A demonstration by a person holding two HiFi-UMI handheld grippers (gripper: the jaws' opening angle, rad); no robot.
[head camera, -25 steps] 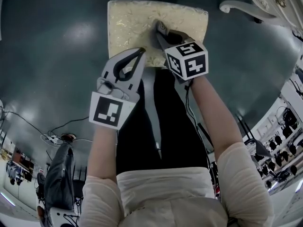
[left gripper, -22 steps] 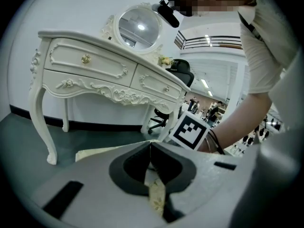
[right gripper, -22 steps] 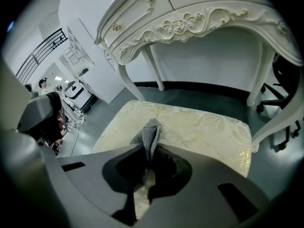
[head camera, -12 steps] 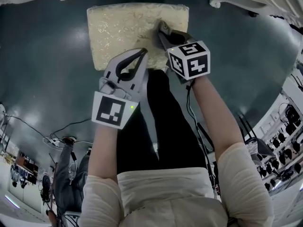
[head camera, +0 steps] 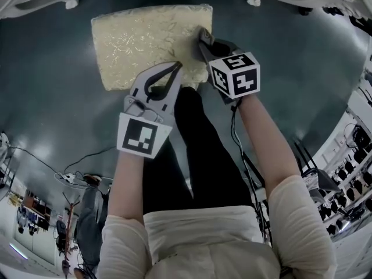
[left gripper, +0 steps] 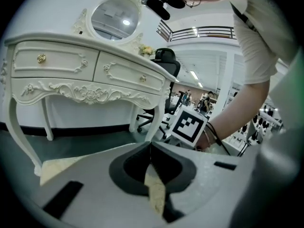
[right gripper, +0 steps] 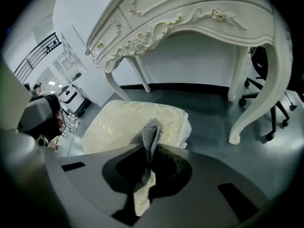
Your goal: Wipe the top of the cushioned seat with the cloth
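right gripper (head camera: 203, 38) has its jaws clamped on the grey cloth (right gripper: 152, 133), with a fold poking out past the tips. it's parked at the right edge of the cream cushioned seat (head camera: 145, 39), upper middle of the head view. nearly all of the top spreads off to the left of the frame from there, along the seat's long side, so i'd guess the sweep goes leftward. left gripper (head camera: 175, 67) is pinched closed on nothing, hovering by the seat's near edge.
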